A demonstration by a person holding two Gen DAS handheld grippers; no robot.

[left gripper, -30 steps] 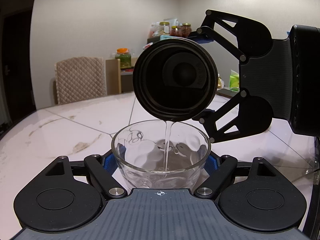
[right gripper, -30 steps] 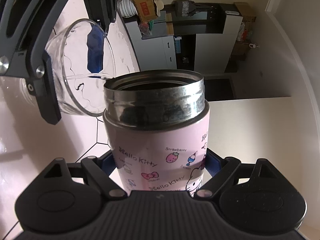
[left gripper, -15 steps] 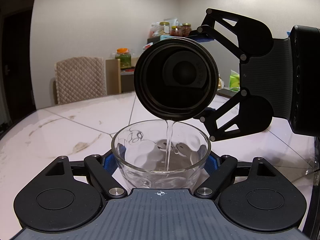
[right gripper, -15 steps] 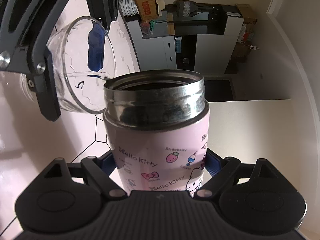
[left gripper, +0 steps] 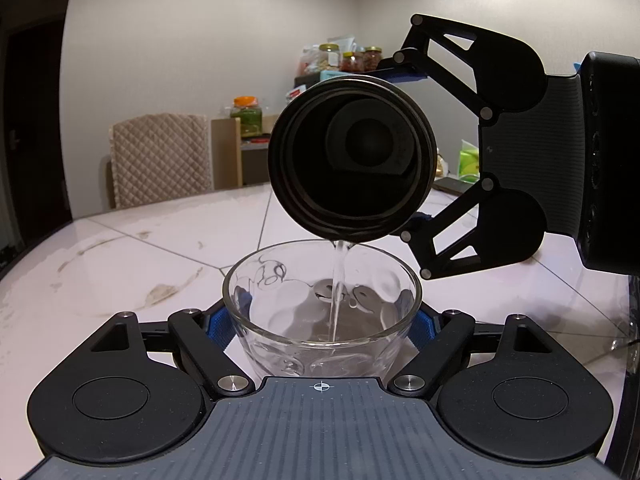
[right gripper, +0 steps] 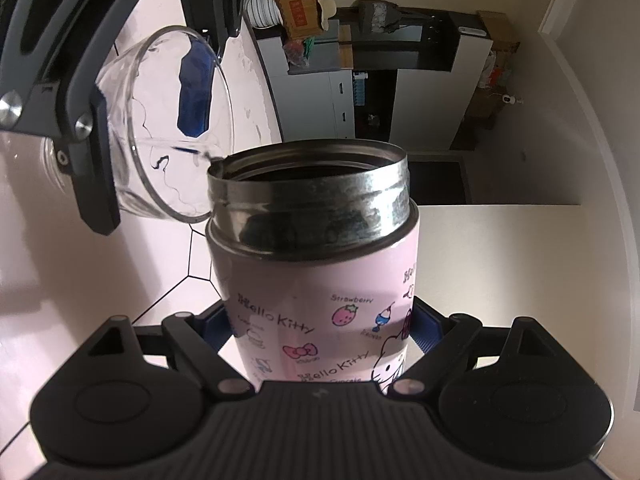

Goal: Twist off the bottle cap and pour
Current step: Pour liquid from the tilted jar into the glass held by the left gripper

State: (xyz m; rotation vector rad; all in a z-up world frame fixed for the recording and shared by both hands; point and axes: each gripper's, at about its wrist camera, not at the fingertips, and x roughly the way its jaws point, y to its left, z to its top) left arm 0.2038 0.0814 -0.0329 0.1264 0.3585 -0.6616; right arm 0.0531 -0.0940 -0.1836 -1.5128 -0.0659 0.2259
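right gripper (right gripper: 320, 332) clamps pink flask (right gripper: 320, 280), tipped level, mouth centre frame | left gripper (left gripper: 322, 328) grips glass bowl (left gripper: 320, 344) upright at lower centre | water stream (left gripper: 338, 280) falls into bowl

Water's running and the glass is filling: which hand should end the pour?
Probably the right. Its gripper clamps the tilted pink bottle, so rolling it upright stops the stream. The left gripper only holds the glass cup under the spout.
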